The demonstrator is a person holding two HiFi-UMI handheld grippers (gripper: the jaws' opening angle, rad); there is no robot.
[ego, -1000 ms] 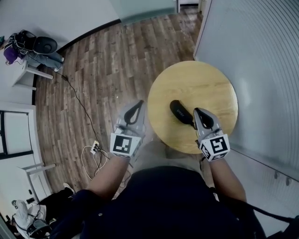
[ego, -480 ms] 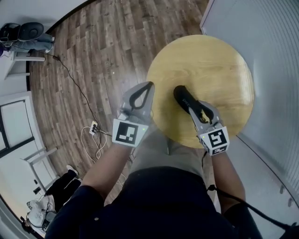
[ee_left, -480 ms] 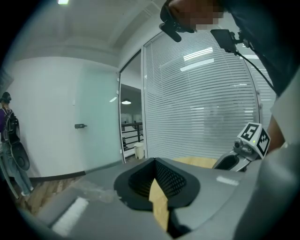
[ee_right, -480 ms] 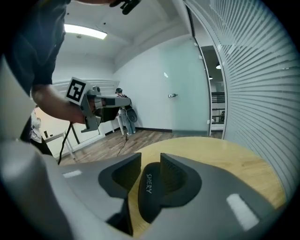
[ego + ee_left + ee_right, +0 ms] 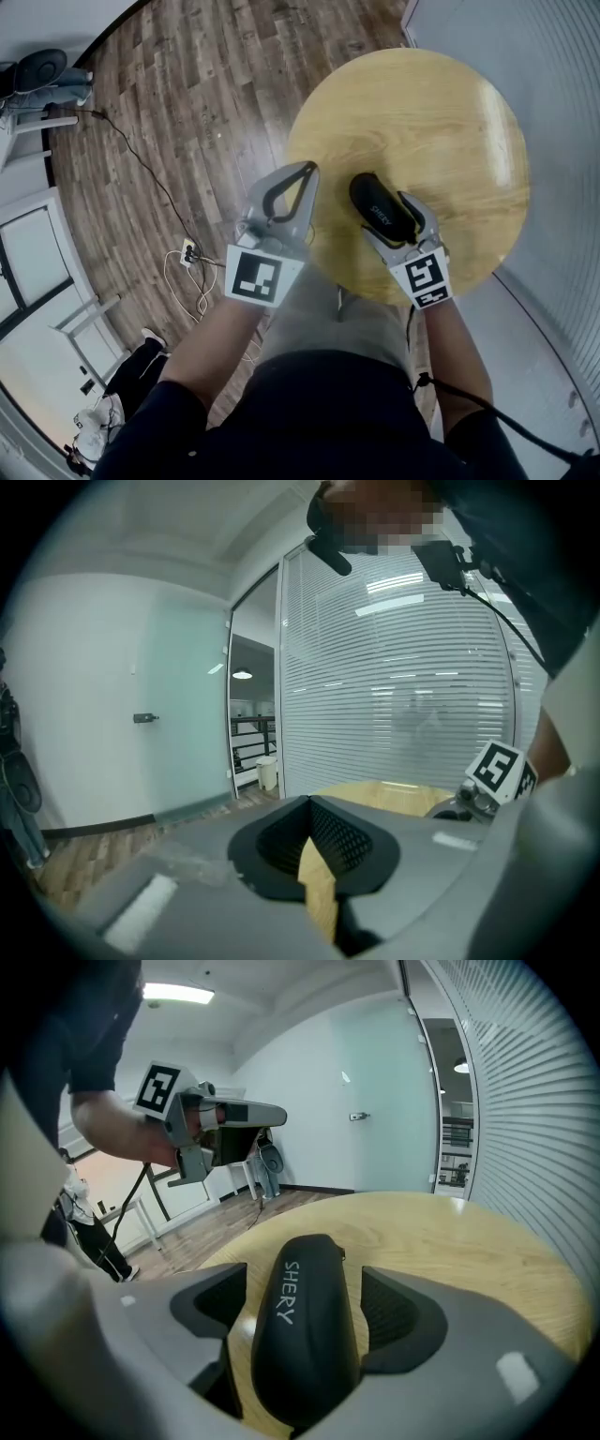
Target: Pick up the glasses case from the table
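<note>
The black glasses case [image 5: 302, 1321] lies flat on the round wooden desk [image 5: 441, 122], on the near side, a little left of the middle. It has white letters on its top.

The right hand-held gripper [image 5: 397, 225] is low over the near end of the case. Its jaws are opening and stand wide. The case sits right between them, one jaw on its left side and one on its right. The pads are not pressing on it yet; there is a bit of desk showing on each side of the case.

The left hand-held gripper [image 5: 306, 173] is by the left edge of the desk. Its jaws are closed together and there is nothing in them. It is well away from the case.

I think this is the reaching step: the right one is getting into place to grab. Next it should squeeze in on the two long sides of the case until it holds tight, then lift straight up. The case looks smooth and round, so a soft or crooked squeeze could let it slip out.
</note>
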